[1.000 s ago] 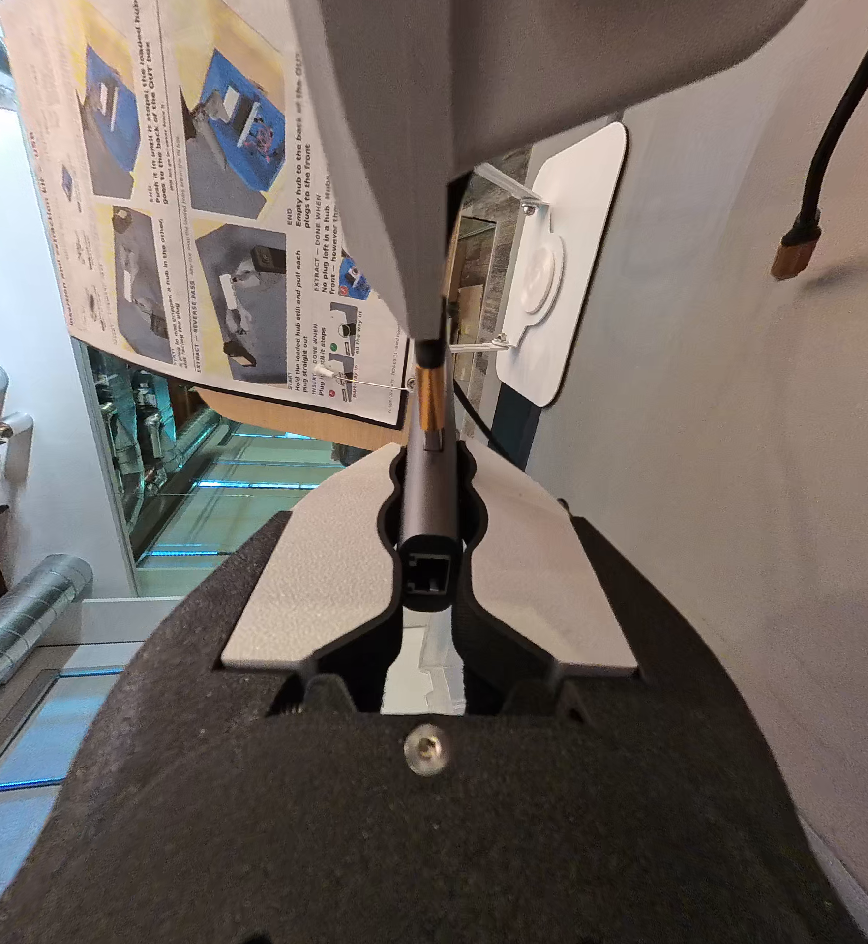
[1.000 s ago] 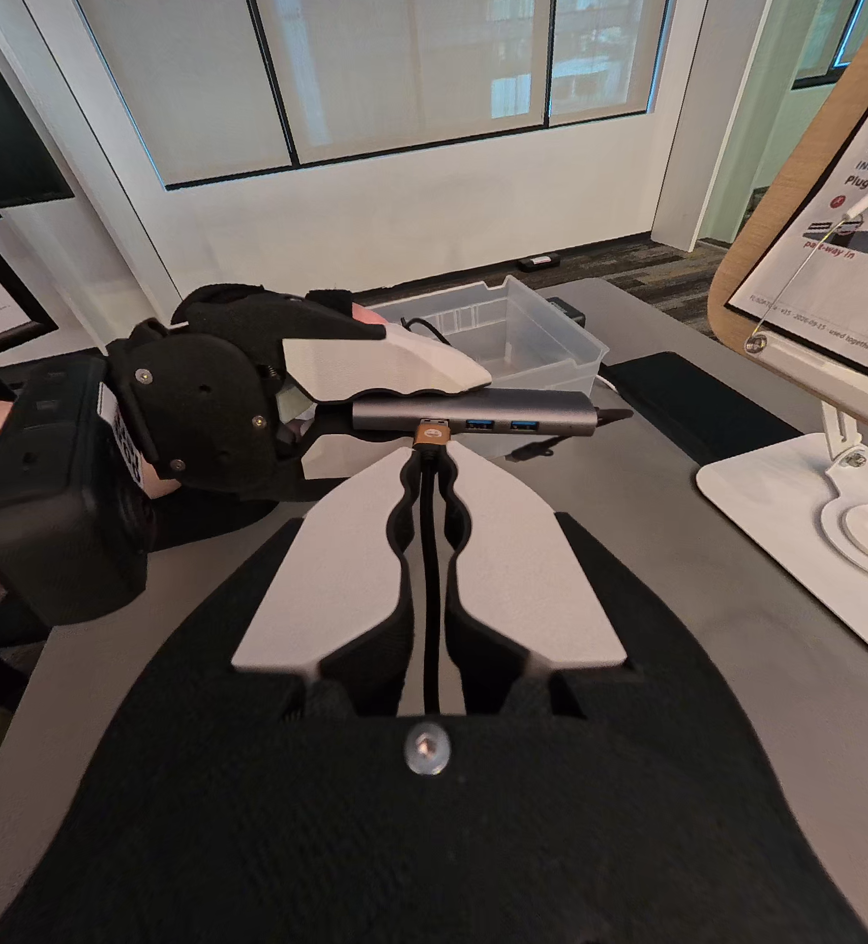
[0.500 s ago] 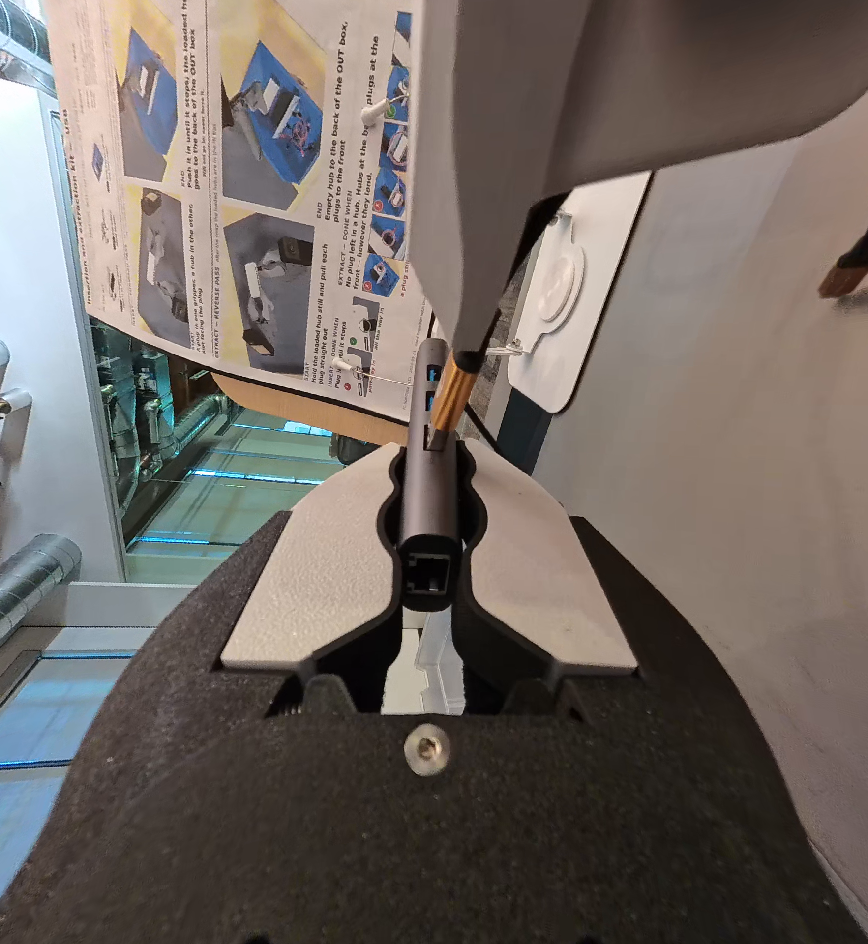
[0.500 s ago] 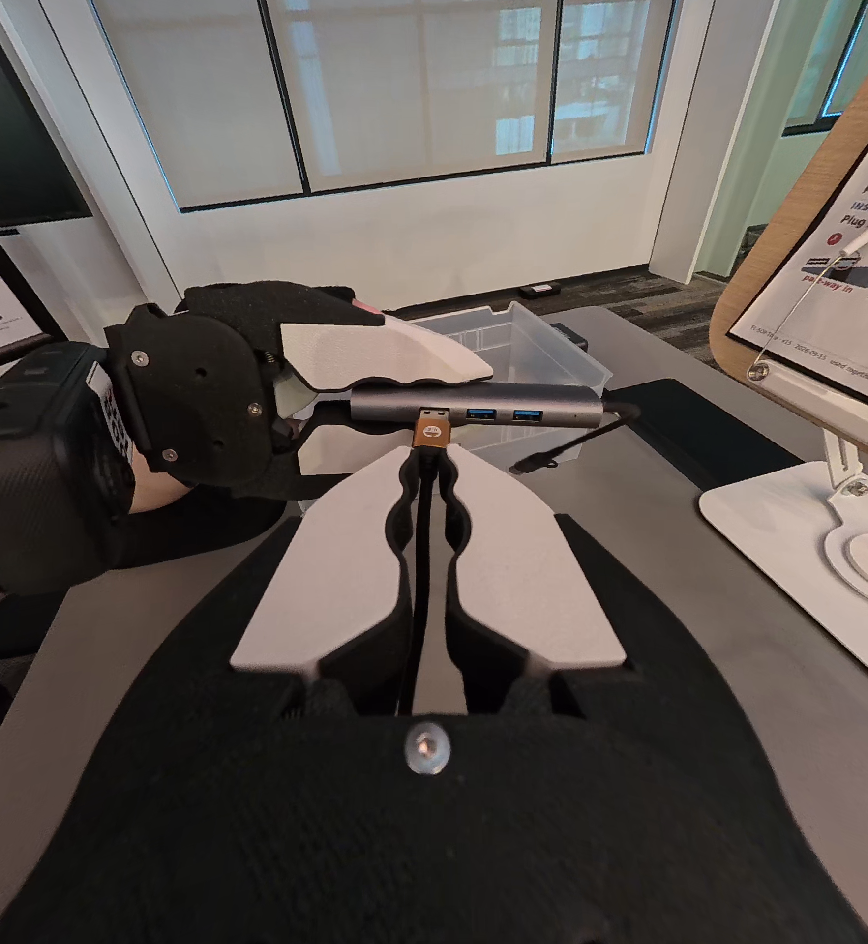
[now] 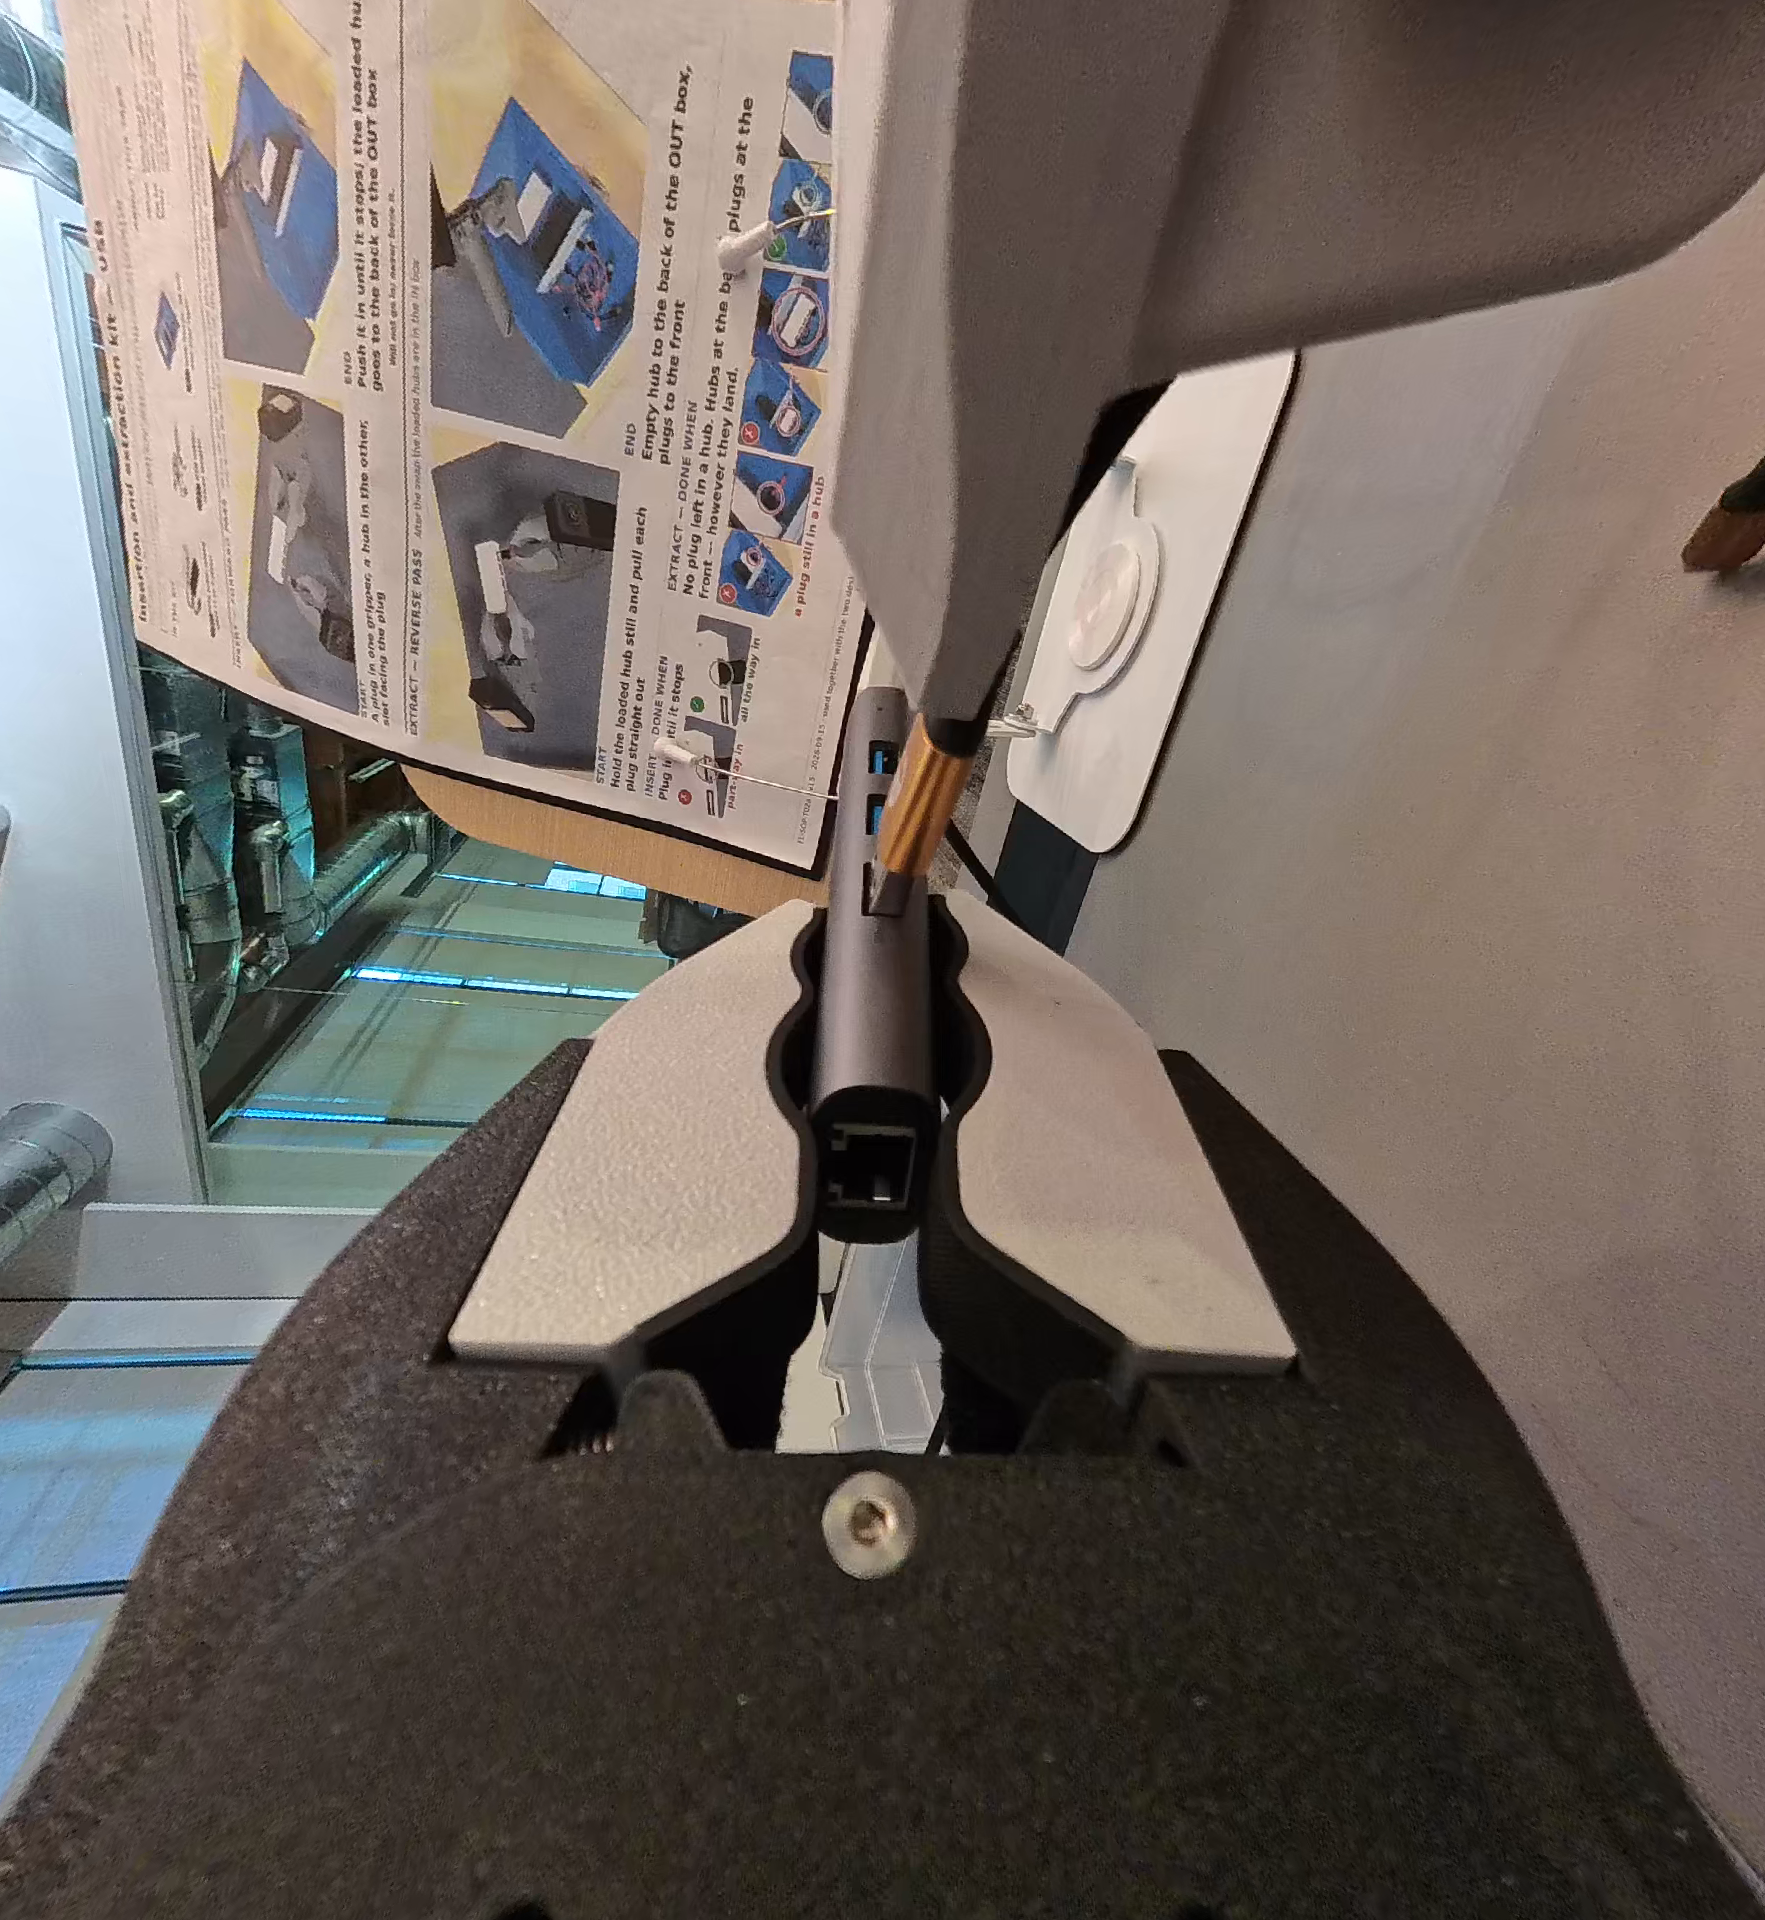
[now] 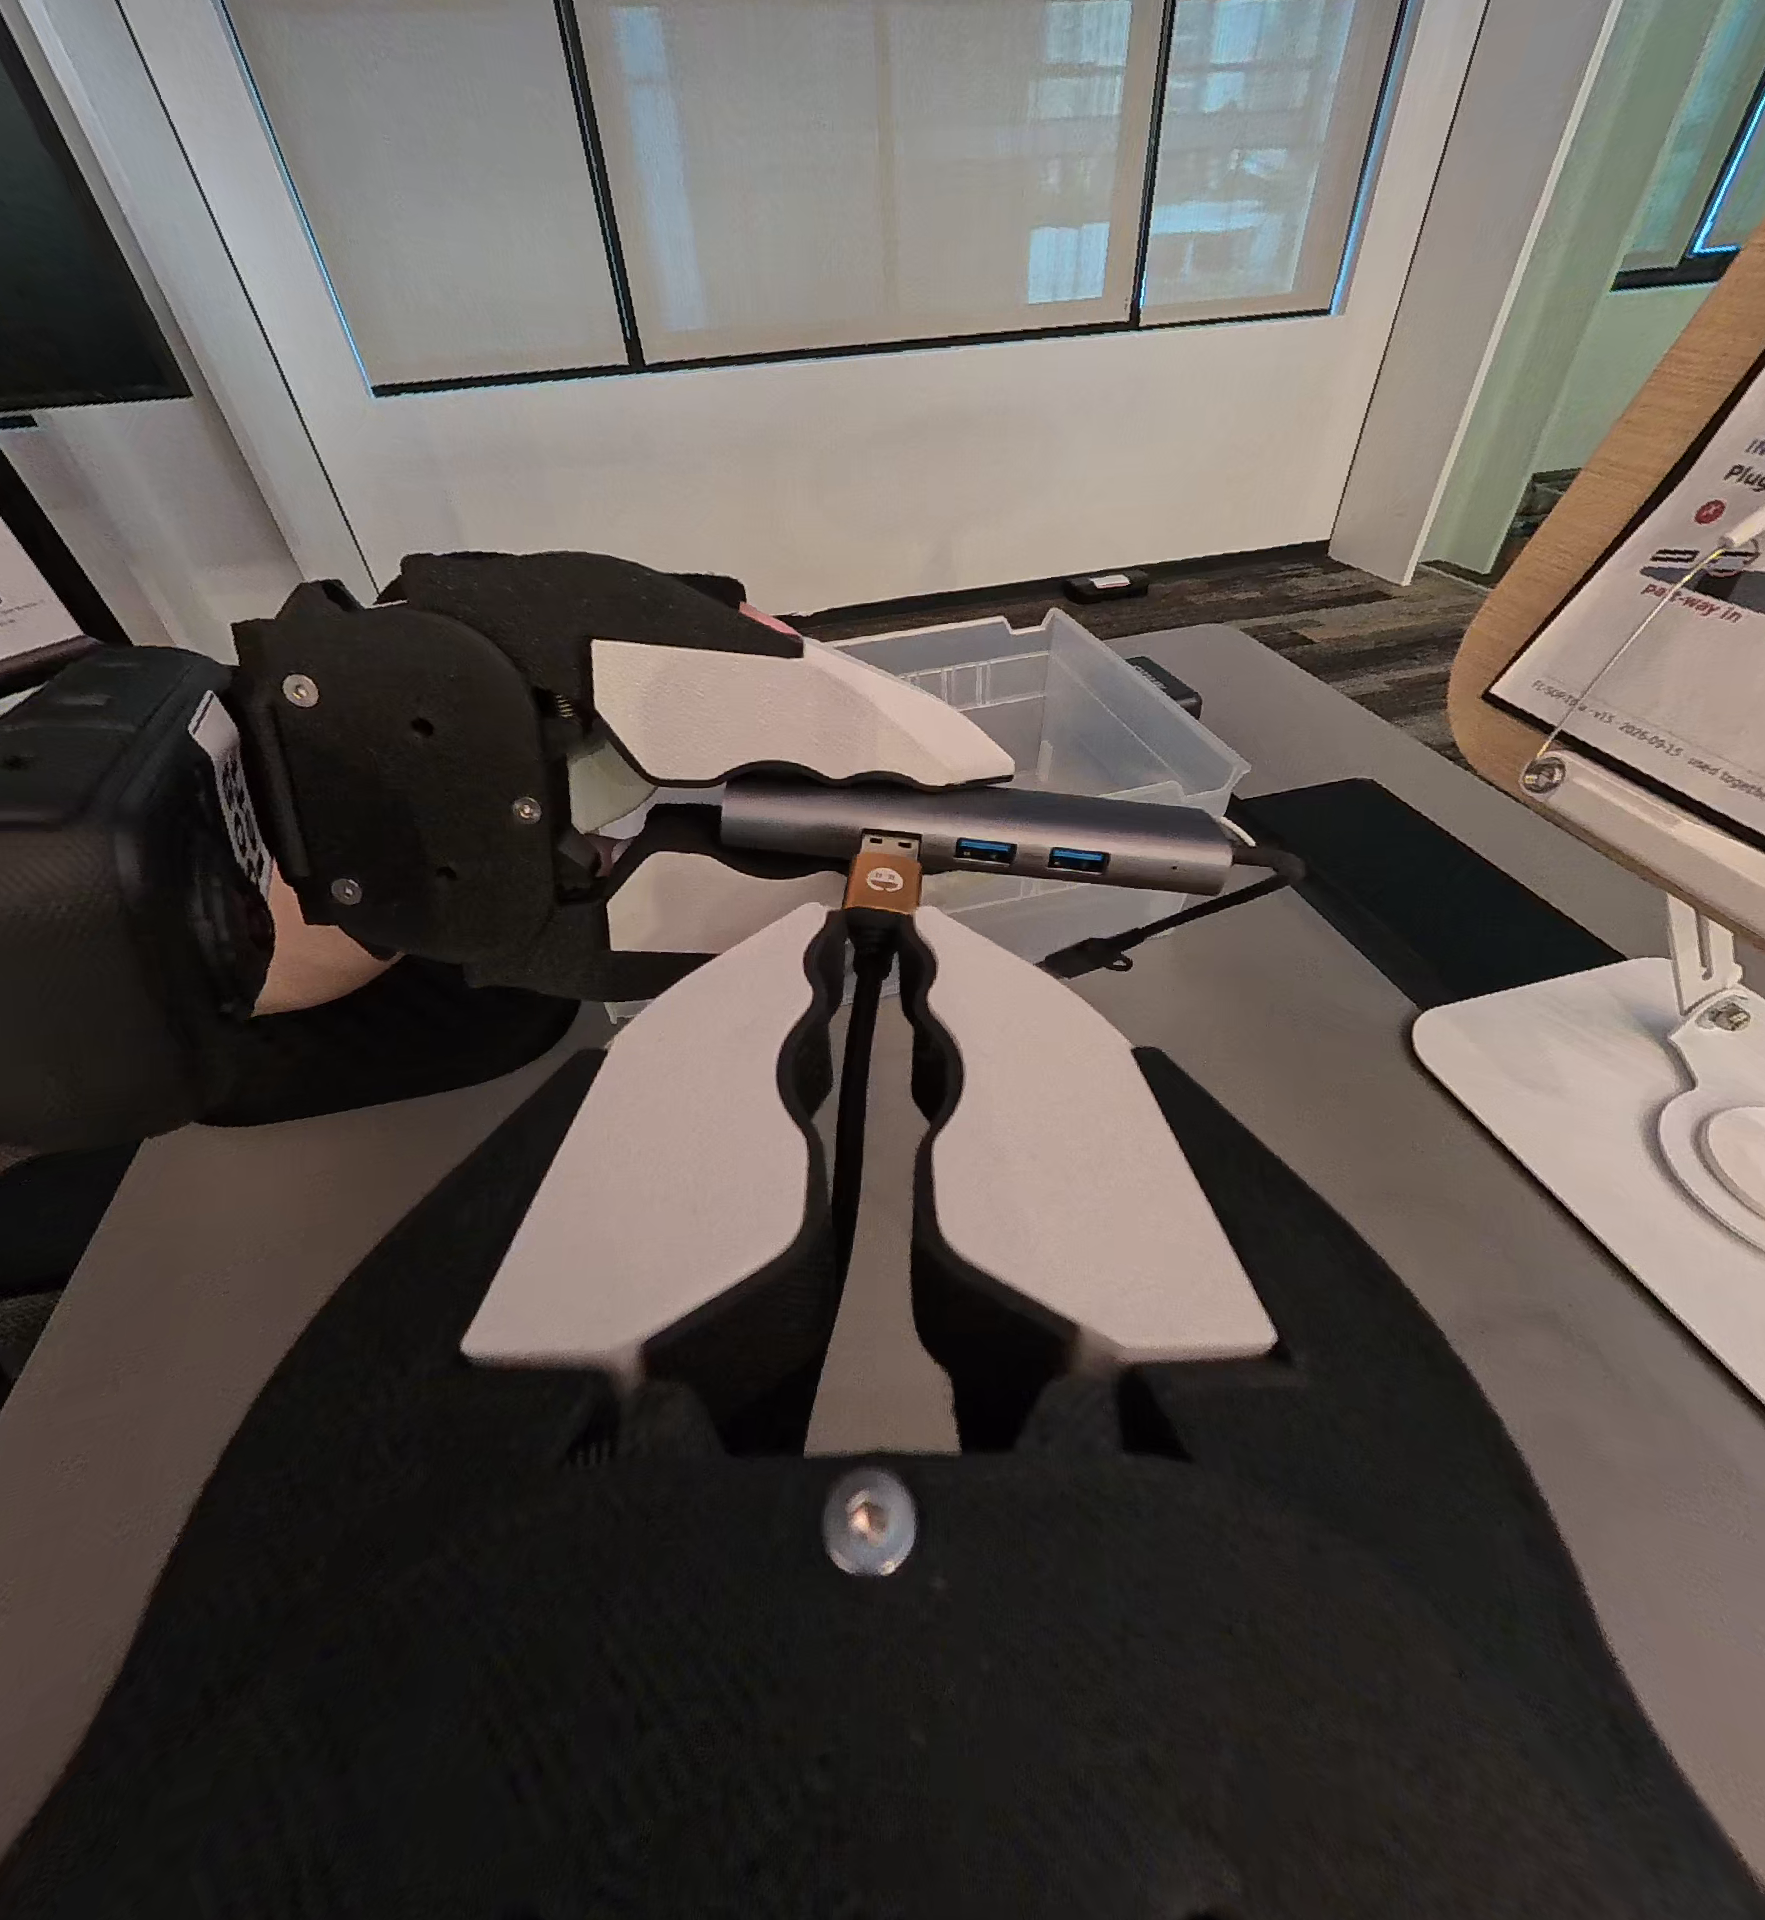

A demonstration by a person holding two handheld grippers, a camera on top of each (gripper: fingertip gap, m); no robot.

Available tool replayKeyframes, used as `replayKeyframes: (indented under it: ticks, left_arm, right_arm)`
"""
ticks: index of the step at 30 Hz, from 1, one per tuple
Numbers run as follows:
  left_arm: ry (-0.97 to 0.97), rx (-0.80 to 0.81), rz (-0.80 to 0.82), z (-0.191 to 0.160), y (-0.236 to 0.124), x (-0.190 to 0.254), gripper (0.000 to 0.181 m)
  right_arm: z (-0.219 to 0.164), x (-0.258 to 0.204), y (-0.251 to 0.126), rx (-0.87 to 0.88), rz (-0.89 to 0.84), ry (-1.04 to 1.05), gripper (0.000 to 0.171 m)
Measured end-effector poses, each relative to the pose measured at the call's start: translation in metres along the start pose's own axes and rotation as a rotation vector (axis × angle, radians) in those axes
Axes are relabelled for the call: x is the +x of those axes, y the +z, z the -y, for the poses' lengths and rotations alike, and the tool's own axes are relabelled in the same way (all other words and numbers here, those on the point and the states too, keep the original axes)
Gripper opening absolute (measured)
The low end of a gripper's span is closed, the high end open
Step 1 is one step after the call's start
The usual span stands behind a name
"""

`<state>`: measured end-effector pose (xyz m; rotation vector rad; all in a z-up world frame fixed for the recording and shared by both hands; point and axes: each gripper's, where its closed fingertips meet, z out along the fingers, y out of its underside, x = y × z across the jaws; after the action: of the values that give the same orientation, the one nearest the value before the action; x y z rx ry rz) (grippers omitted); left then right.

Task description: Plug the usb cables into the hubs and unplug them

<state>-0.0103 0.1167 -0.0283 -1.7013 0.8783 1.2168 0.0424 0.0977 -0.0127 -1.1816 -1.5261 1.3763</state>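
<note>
Orange-collared usb plug point(image 6: 884, 883) sits partway in the horizontal grey hub point(image 6: 971, 826).

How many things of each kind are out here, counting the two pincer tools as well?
Grippers: 2 (left, right)
Hubs: 1
Orange-plug cables: 2 (held, loose)
Clear bins: 1
Instruction boards on stands: 1
Total: 7

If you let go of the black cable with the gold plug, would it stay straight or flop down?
Probably flop. The black cable is thin and already bends where it runs back through the right tool. Its gold plug looks stiff and metal, so that end would likely stay rigid. If the plug is seated in the grey hub, the cable might just dangle from it.
</note>
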Motion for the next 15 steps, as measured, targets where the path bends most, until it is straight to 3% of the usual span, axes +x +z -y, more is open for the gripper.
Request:
replayKeyframes:
  ticks: [2, 15]
  left_arm:
    - [-0.006, 0.017, -0.006, 0.0031, -0.0011, 0.0008, 0.017]
    - [0.097, 0.032, 0.035, 0.0062, -0.0041, -0.0007, 0.016]
  right_arm:
    - [-0.0015, 0.0019, 0.0013, -0.012, -0.018, -0.004, 0.020]
    - [-0.0037, -0.0029, 0.0014, -0.071, -0.017, -0.004, 0.015]
